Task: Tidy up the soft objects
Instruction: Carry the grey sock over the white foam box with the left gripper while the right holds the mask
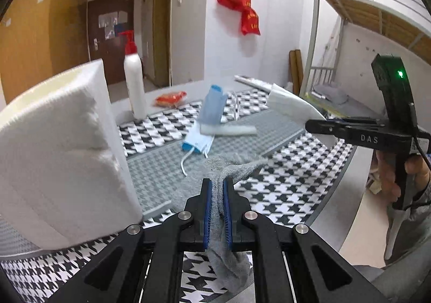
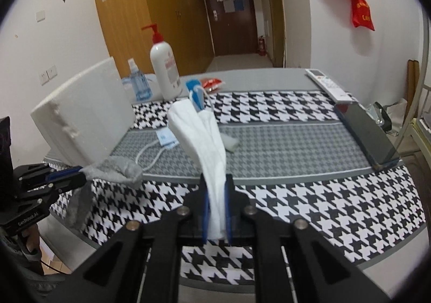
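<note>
In the left wrist view my left gripper (image 1: 217,181) is shut on a grey sock (image 1: 237,164), which is lifted off the houndstooth table mat (image 1: 282,187) and hangs down behind the fingers. My right gripper (image 2: 216,178) is shut on a white cloth (image 2: 204,138) that stands up from its blue pads. Each gripper shows in the other's view: the right gripper (image 1: 309,123) holds the white cloth (image 1: 288,103) at the right, and the left gripper (image 2: 80,173) holds the grey sock (image 2: 118,169) at the left. A person's hand (image 1: 398,173) grips the right handle.
A white foam box (image 1: 62,141) stands close on the left. On the mat lie blue face masks (image 1: 199,142), a blue pack (image 1: 214,104) and a folded white piece (image 1: 231,129). A lotion bottle (image 2: 164,65), spray bottle (image 2: 138,84), red packet (image 2: 212,83), remote (image 2: 328,84) and phone (image 2: 369,135) sit farther off.
</note>
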